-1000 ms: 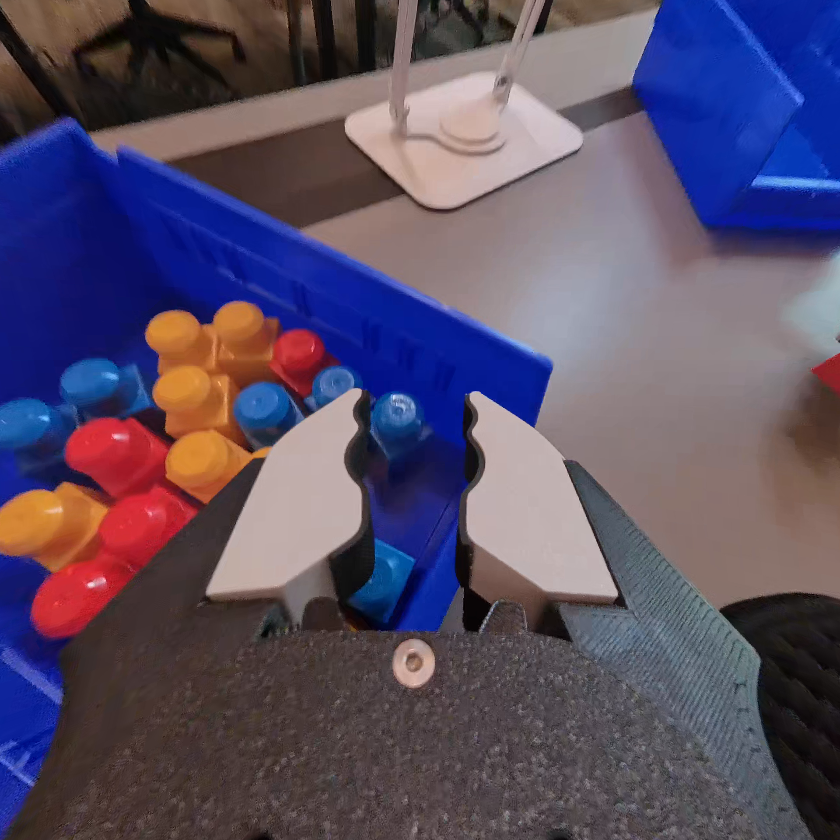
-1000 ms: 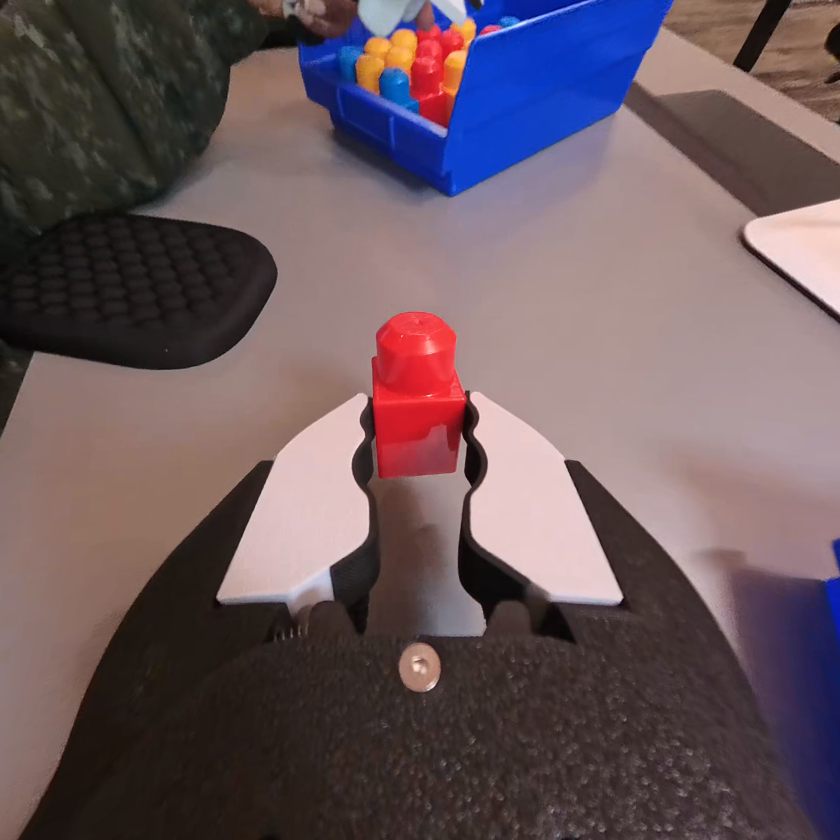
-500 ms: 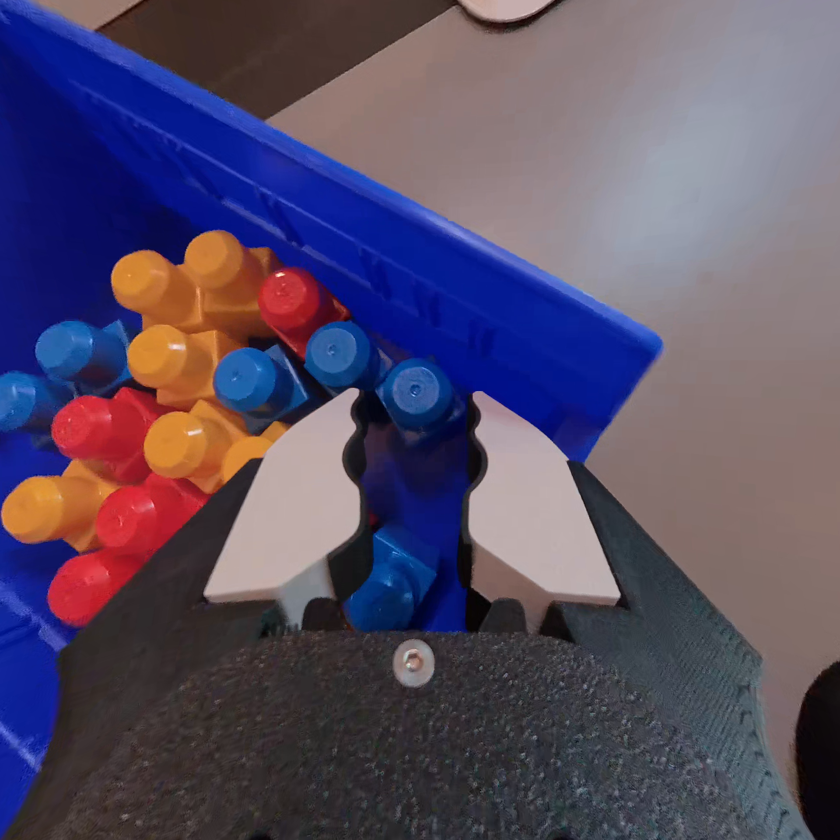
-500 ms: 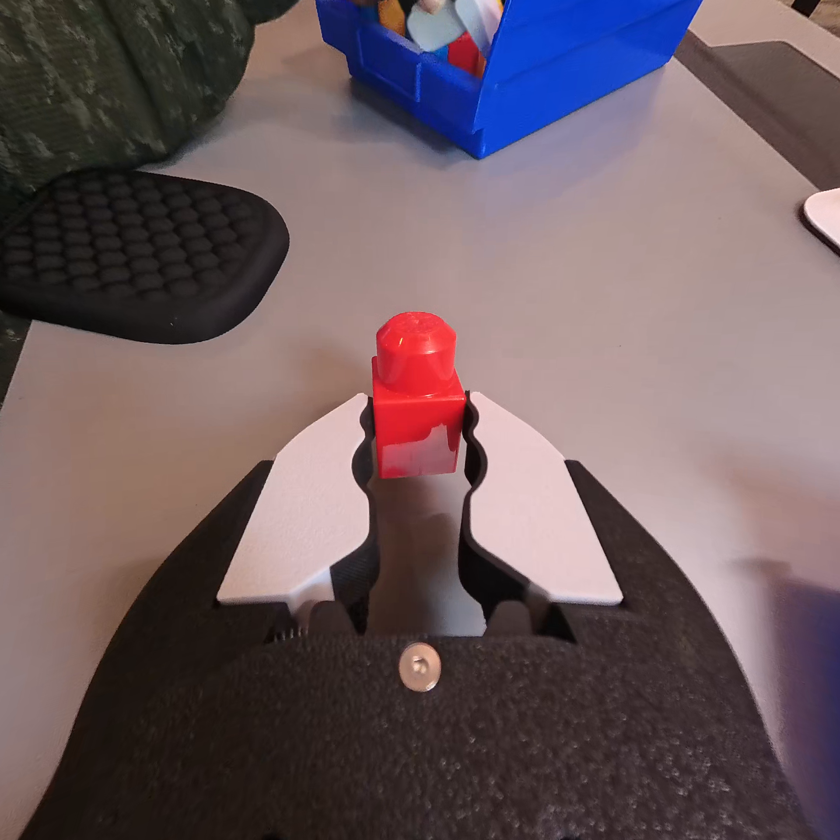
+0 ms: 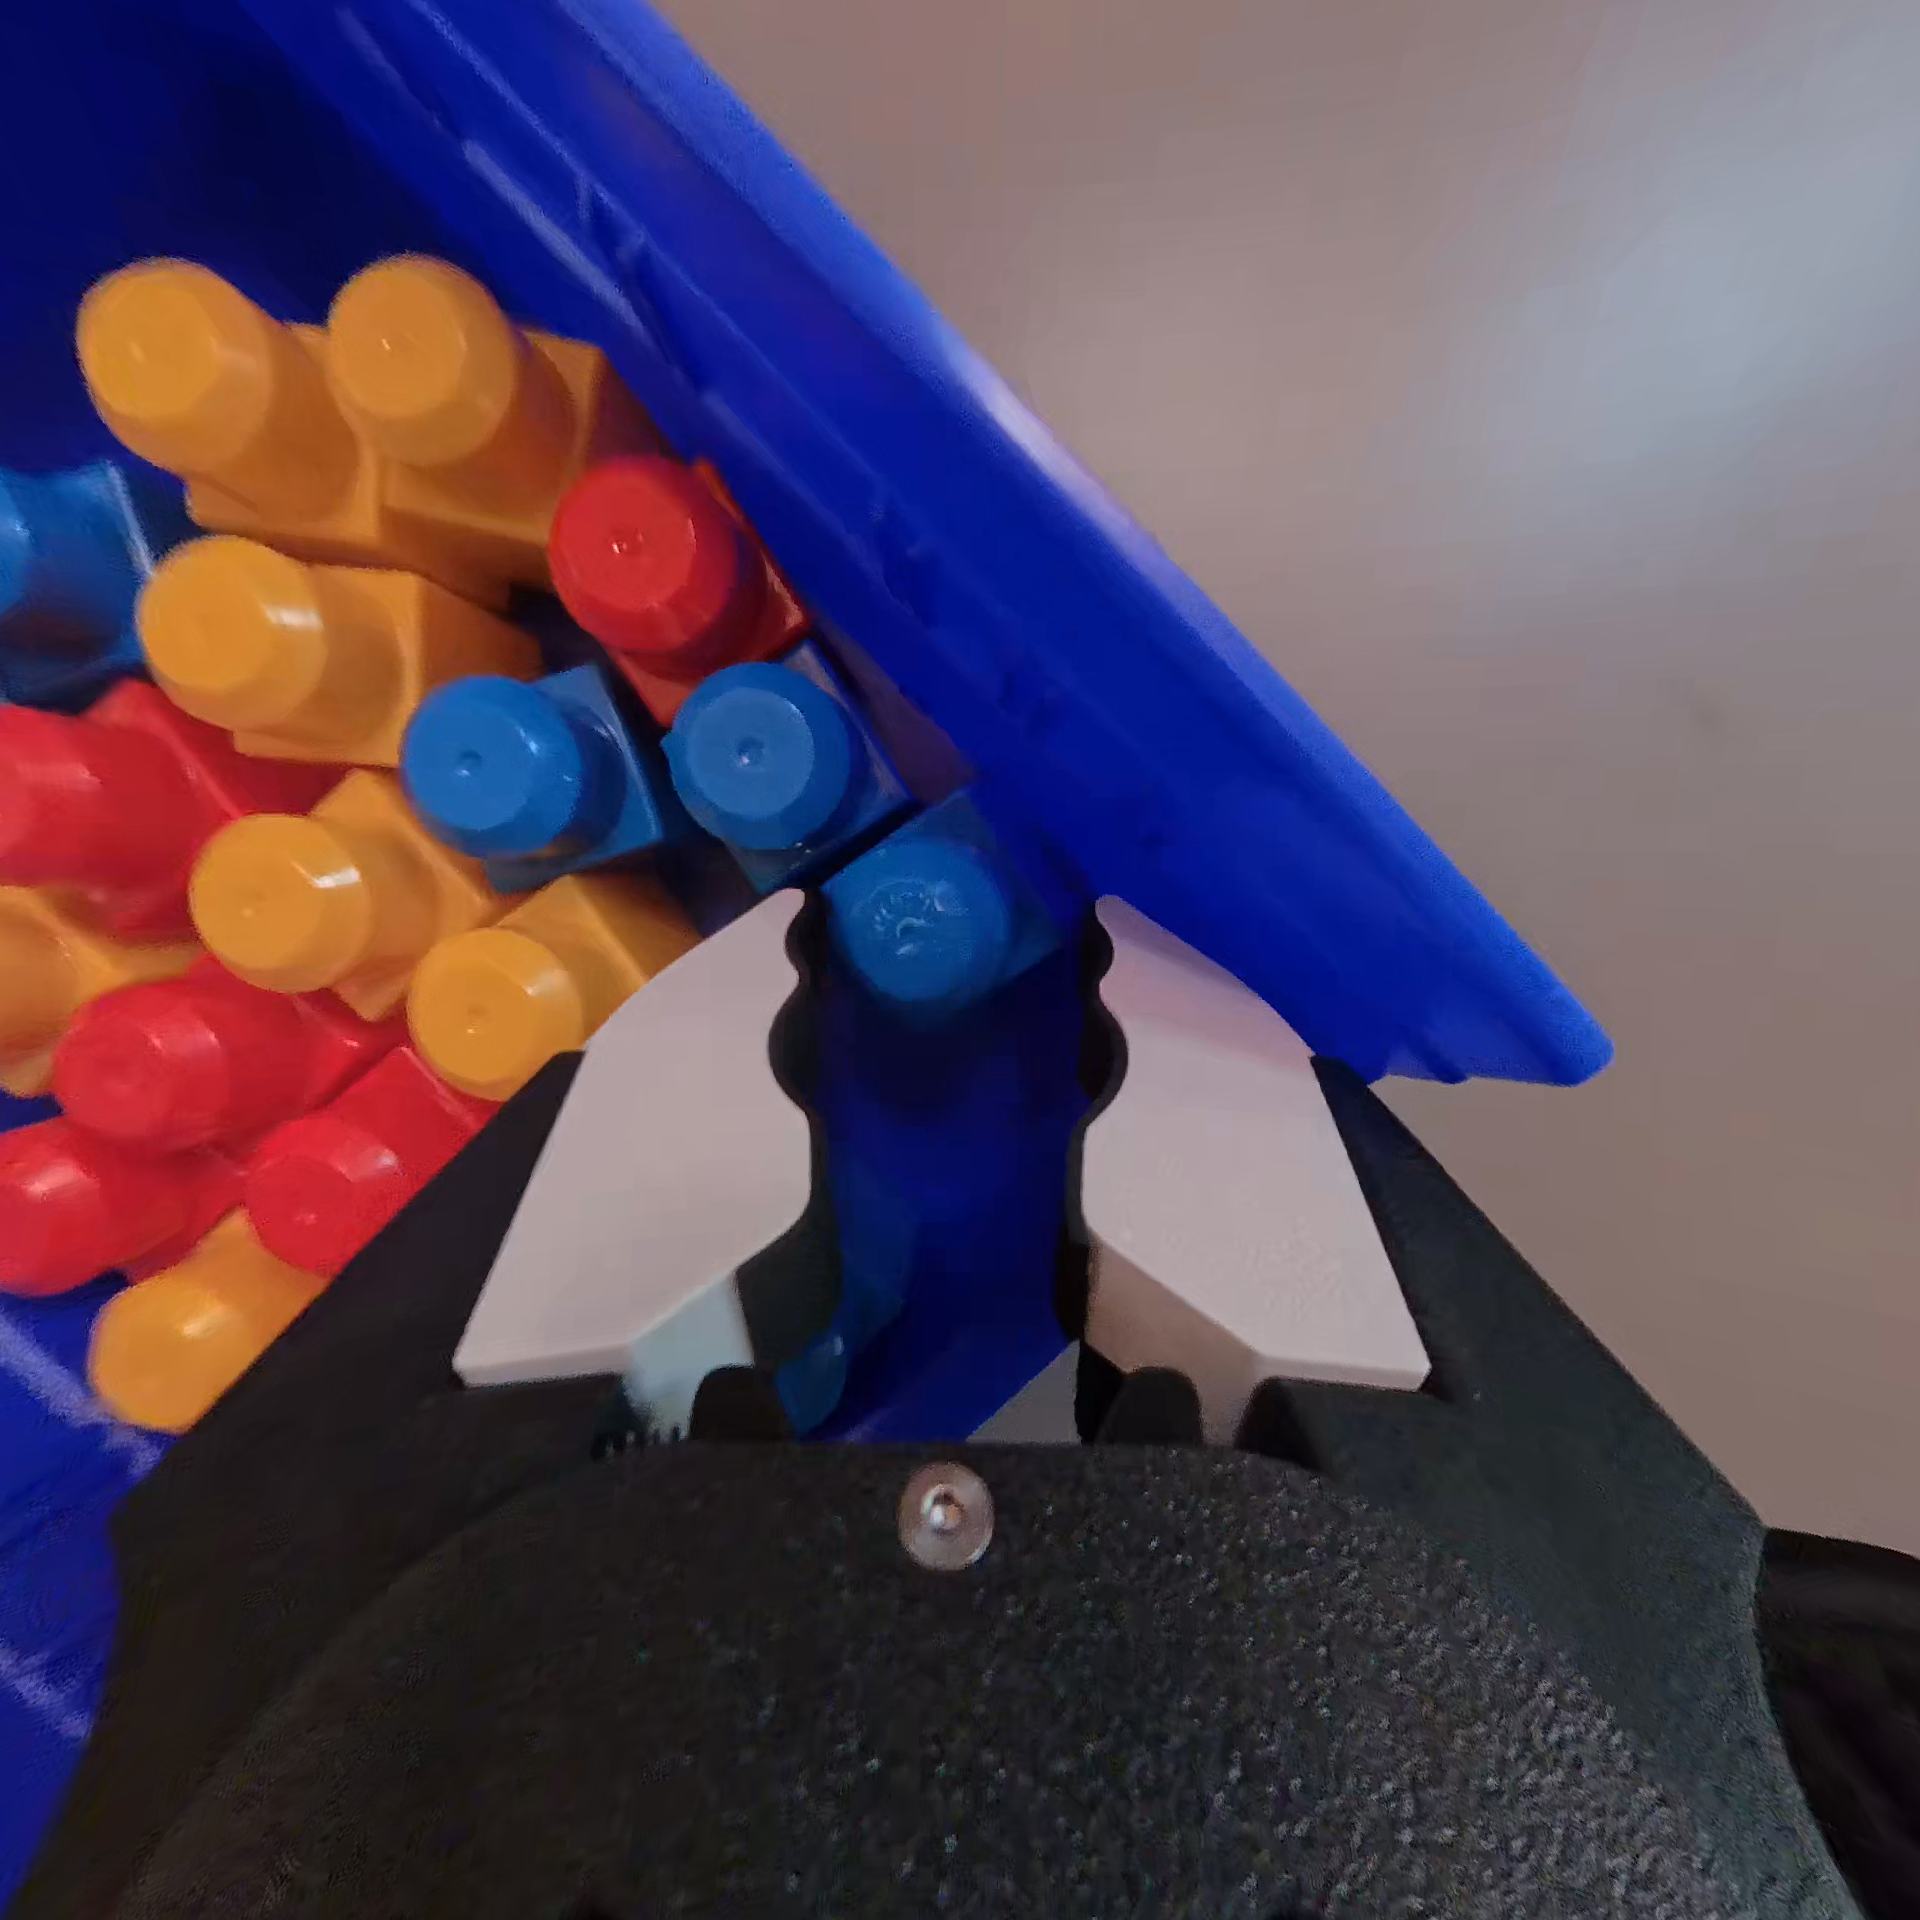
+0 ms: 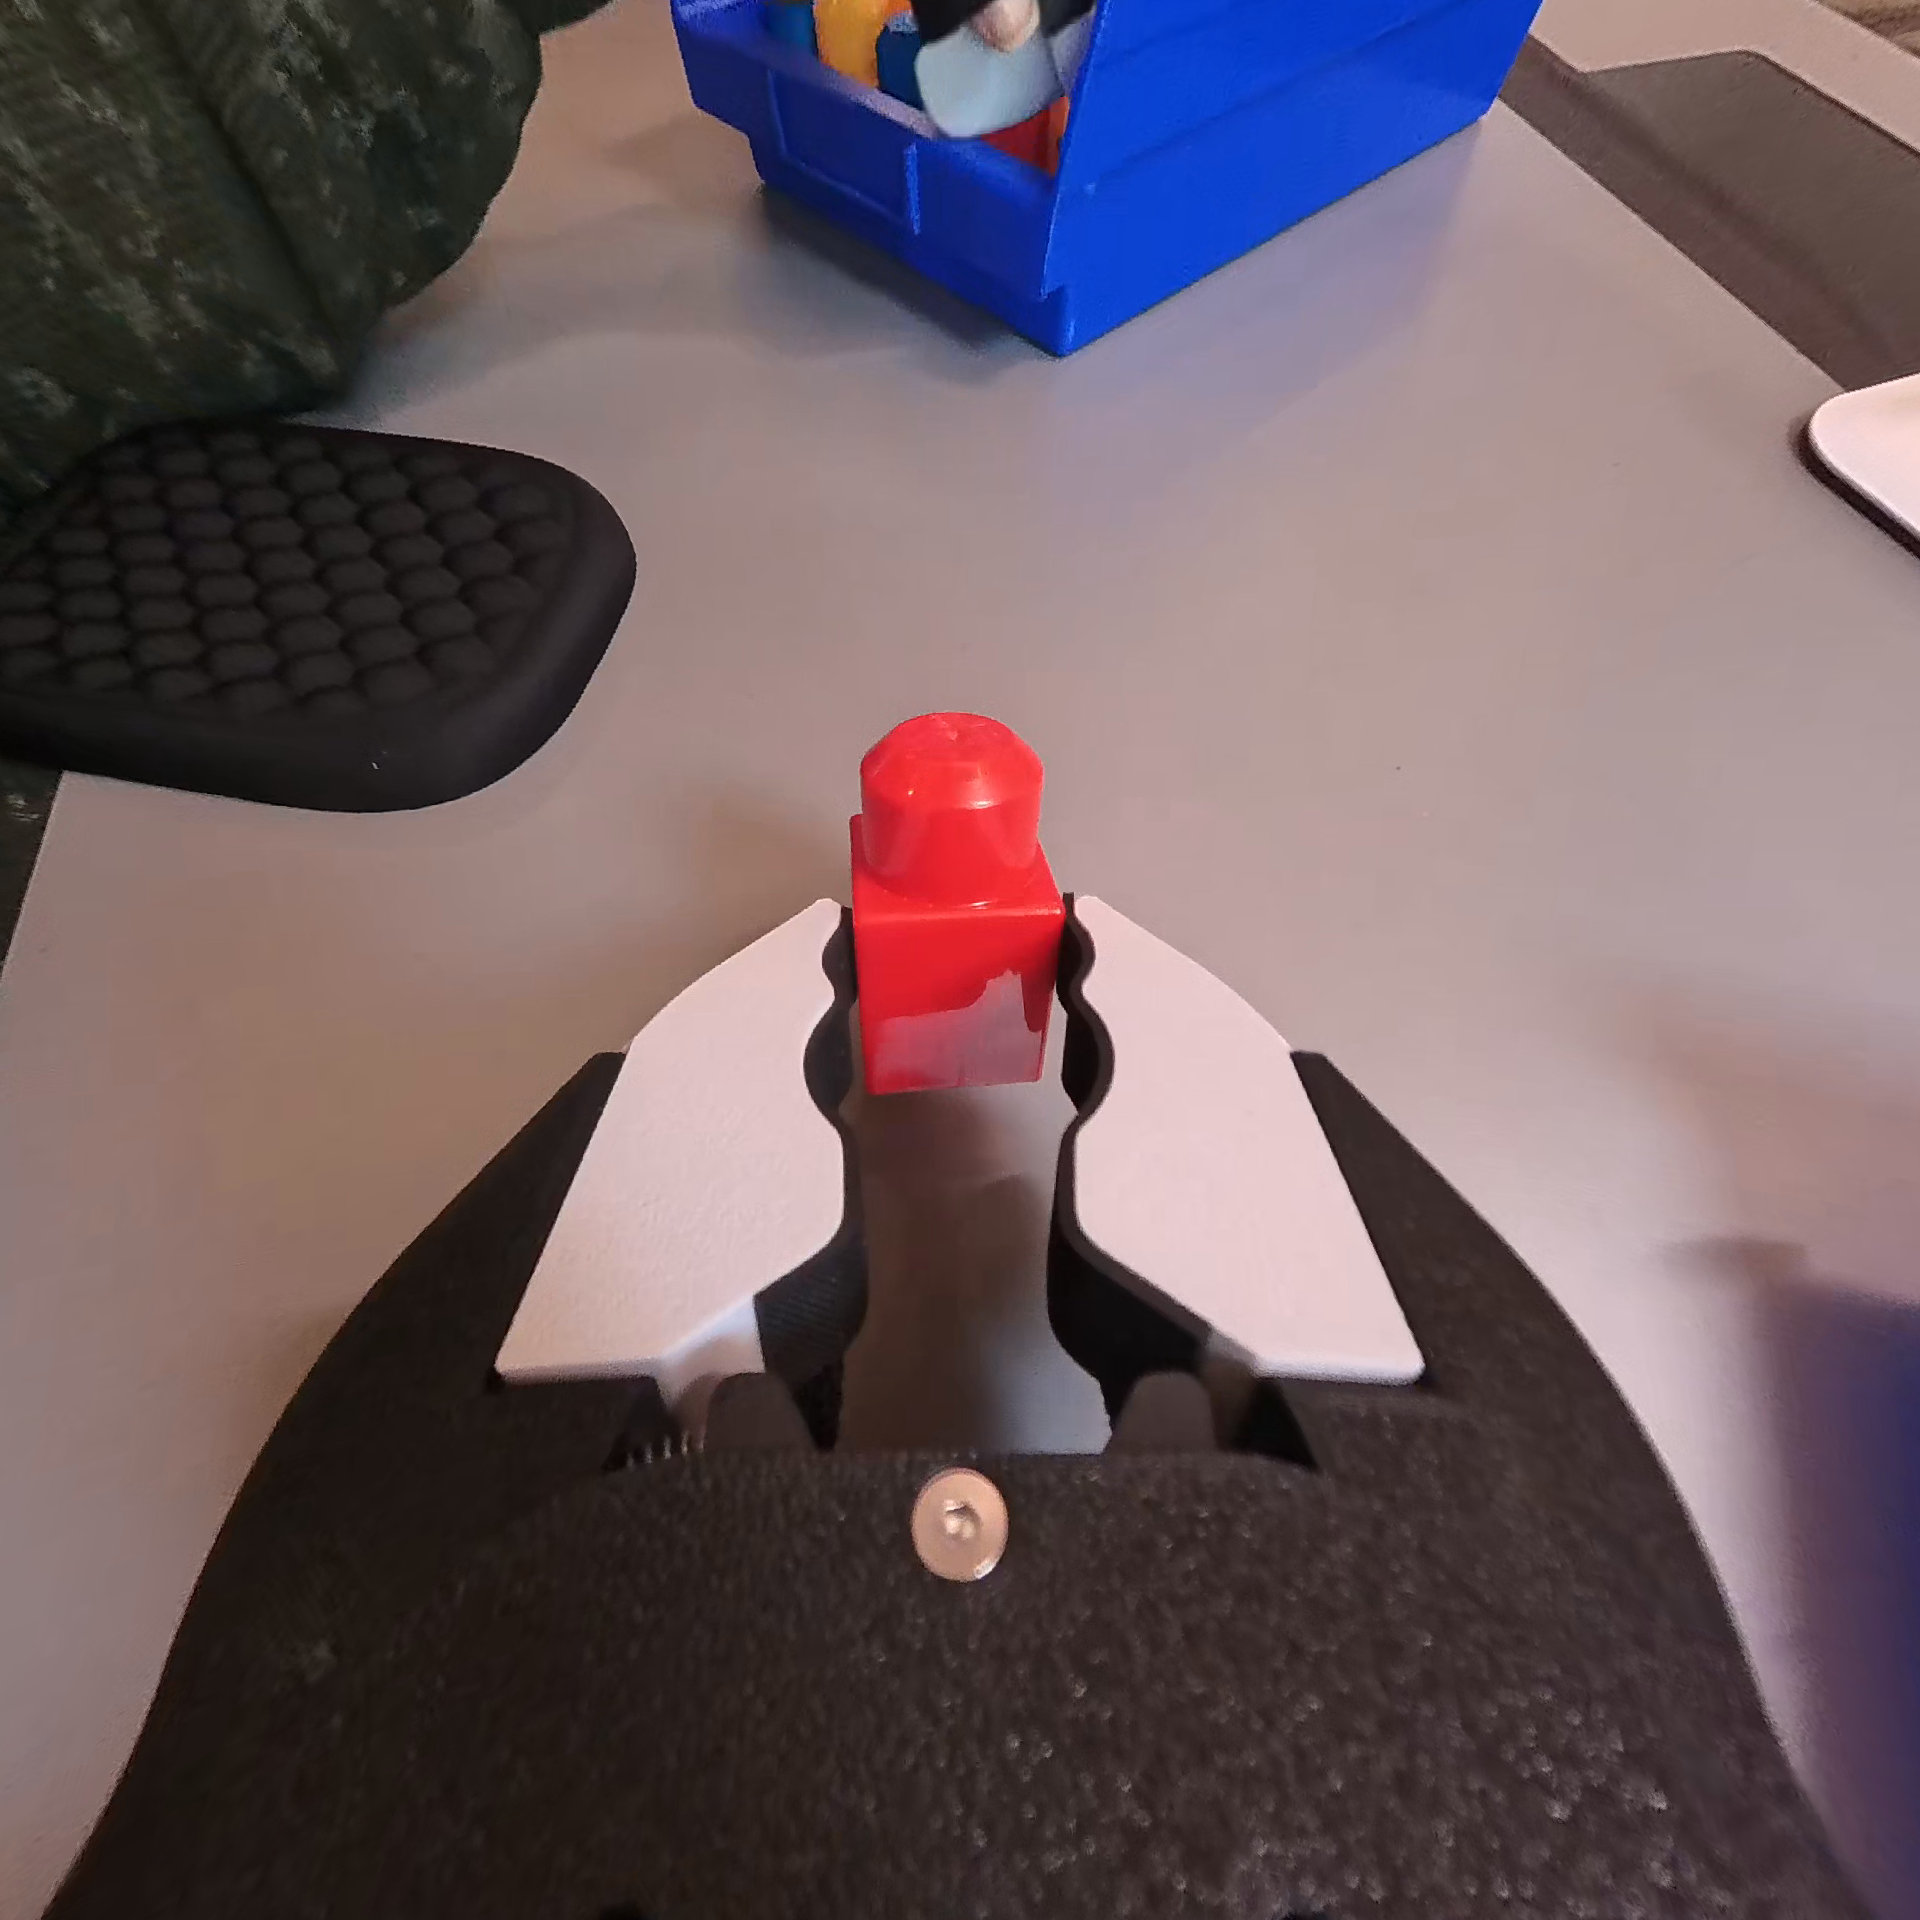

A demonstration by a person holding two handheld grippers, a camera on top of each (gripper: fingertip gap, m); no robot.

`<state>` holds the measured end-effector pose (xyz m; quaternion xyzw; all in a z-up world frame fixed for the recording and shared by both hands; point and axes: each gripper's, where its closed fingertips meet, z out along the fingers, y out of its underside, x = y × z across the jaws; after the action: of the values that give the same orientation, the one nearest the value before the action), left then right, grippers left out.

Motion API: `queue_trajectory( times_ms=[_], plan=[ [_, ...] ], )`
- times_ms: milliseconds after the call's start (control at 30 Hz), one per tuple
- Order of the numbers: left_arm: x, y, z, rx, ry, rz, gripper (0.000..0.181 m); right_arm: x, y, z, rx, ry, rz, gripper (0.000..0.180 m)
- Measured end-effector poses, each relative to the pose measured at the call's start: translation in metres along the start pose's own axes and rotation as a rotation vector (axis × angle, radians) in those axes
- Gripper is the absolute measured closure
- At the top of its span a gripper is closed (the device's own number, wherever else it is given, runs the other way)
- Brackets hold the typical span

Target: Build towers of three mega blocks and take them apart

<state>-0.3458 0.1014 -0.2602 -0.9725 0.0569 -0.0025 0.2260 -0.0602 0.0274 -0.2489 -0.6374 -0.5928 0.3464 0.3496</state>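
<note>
My left gripper (image 5: 943, 914) is open inside the blue bin (image 5: 1039, 582), its jaws either side of a blue block (image 5: 920, 920) that lies with its stud toward me against the bin wall. Several orange, red and blue blocks fill the bin to the left, among them a red one (image 5: 665, 561) and a blue one (image 5: 748, 753). My right gripper (image 6: 954, 914) is shut on a red block (image 6: 951, 935), upright and held just above the grey table (image 6: 1299, 675). The left gripper shows far off in the right wrist view (image 6: 977, 83), reaching into the bin (image 6: 1195, 208).
A black padded rest (image 6: 281, 613) lies at the table's left, with a green camouflage sleeve (image 6: 208, 177) behind it. A white base plate (image 6: 1870, 447) sits at the right edge. A blurred blue shape (image 6: 1860, 1455) shows at the lower right. My hands' fingertips stand some 30 cm from each other.
My left gripper has pushed down and forward into the bin, bringing the blue block between its fingertips. My right gripper has held the red block and moved a little nearer the bin.
</note>
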Motion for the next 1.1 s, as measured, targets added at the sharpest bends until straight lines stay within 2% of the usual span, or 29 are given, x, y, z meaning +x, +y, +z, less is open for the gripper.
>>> queue_trajectory(
  times_ms=[67, 233, 300, 400, 500, 600, 667, 800, 933, 1100],
  plan=[
    [0.002, 0.0, 0.001, 0.008, 0.043, -0.027, 0.139, 0.001, 0.0, -0.001, 0.0, 0.007, 0.001, 0.142],
    [-0.009, -0.002, -0.006, 0.094, -0.014, 0.055, 0.143, 0.003, -0.002, -0.002, 0.009, 0.019, 0.005, 0.142],
    [-0.013, -0.006, -0.024, 0.173, -0.031, 0.098, 0.142, 0.005, -0.003, -0.004, 0.017, 0.034, -0.006, 0.142],
    [0.002, -0.022, -0.075, 0.395, 0.068, 0.158, 0.143, 0.004, -0.007, -0.005, 0.039, 0.031, -0.012, 0.142],
    [0.056, -0.032, -0.136, 0.647, 0.336, 0.308, 0.143, -0.002, -0.009, -0.004, 0.048, -0.006, -0.018, 0.143],
    [0.13, -0.013, -0.18, 0.756, 0.712, 0.533, 0.143, -0.015, -0.012, -0.003, 0.047, -0.071, -0.021, 0.143],
    [0.167, 0.003, -0.185, 0.722, 0.895, 0.65, 0.143, -0.026, -0.014, -0.003, 0.046, -0.122, -0.022, 0.143],
    [0.227, 0.034, -0.159, 0.574, 1.063, 0.847, 0.143, -0.047, -0.018, 0.003, 0.007, -0.194, -0.029, 0.143],
    [0.26, 0.059, -0.128, 0.408, 1.115, 0.94, 0.143, -0.065, -0.017, 0.014, -0.045, -0.231, -0.061, 0.143],
    [0.269, 0.072, -0.114, 0.348, 1.117, 0.968, 0.144, -0.07, -0.014, 0.016, -0.071, -0.251, -0.048, 0.143]
  ],
)
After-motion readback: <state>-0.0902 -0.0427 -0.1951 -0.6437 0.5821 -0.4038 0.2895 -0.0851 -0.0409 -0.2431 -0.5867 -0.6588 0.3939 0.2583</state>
